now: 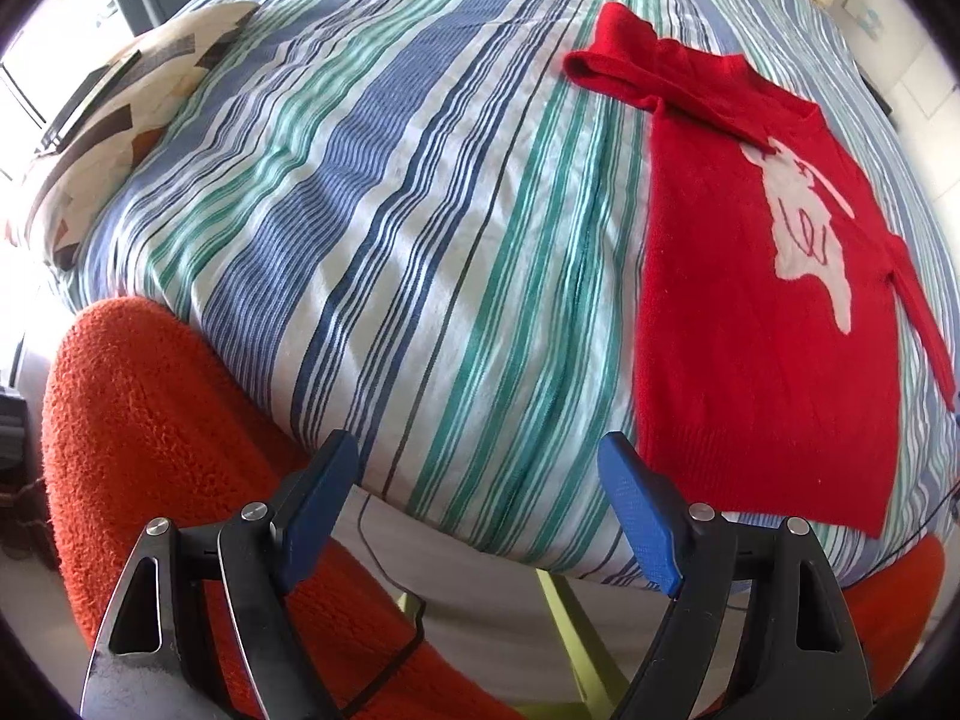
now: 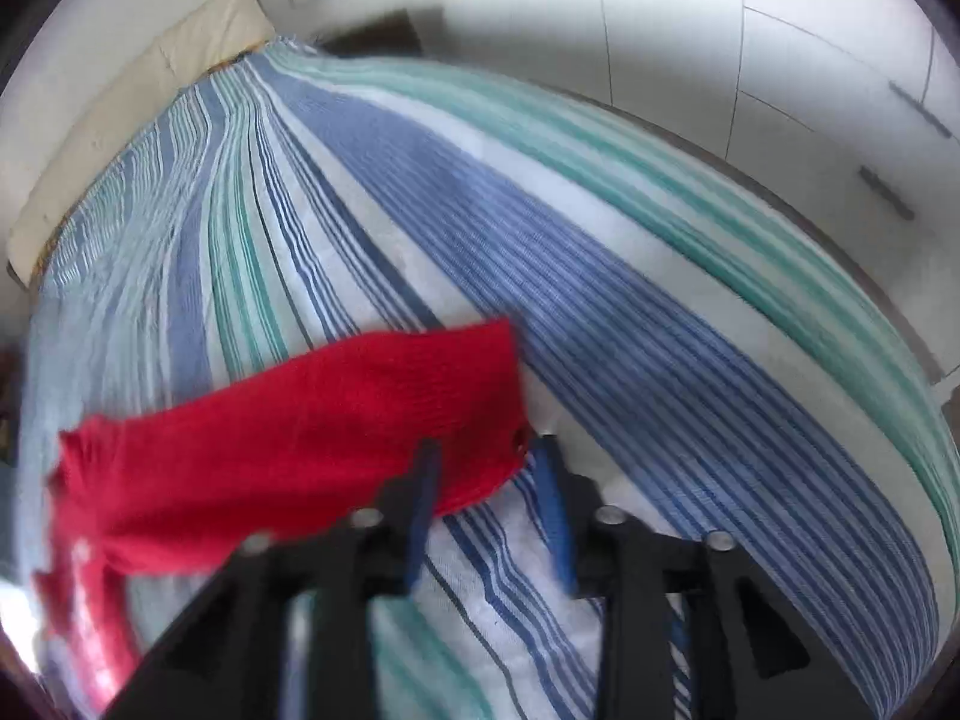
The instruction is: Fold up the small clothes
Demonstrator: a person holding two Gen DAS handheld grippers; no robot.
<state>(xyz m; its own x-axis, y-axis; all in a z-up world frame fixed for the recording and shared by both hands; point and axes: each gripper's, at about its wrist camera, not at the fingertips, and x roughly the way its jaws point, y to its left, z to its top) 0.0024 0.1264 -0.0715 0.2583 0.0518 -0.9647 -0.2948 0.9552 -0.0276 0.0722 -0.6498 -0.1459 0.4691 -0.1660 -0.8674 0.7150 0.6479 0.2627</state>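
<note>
A small red sweater (image 1: 762, 300) with a white animal figure lies flat on the striped bed, one sleeve folded across its chest. My left gripper (image 1: 480, 462) is open and empty, held off the bed's near edge, left of the sweater's hem. In the right wrist view, my right gripper (image 2: 486, 468) has its jaws partly apart around the cuff end of the sweater's red sleeve (image 2: 288, 450). The view is blurred, so I cannot tell if the fingers pinch the cloth.
The bed has a blue, green and white striped cover (image 1: 390, 210). A patterned pillow (image 1: 120, 114) lies at its far left. An orange fuzzy cushion (image 1: 156, 450) is below the bed edge. A cream pillow (image 2: 138, 120) and white wall panels (image 2: 780, 60) lie beyond.
</note>
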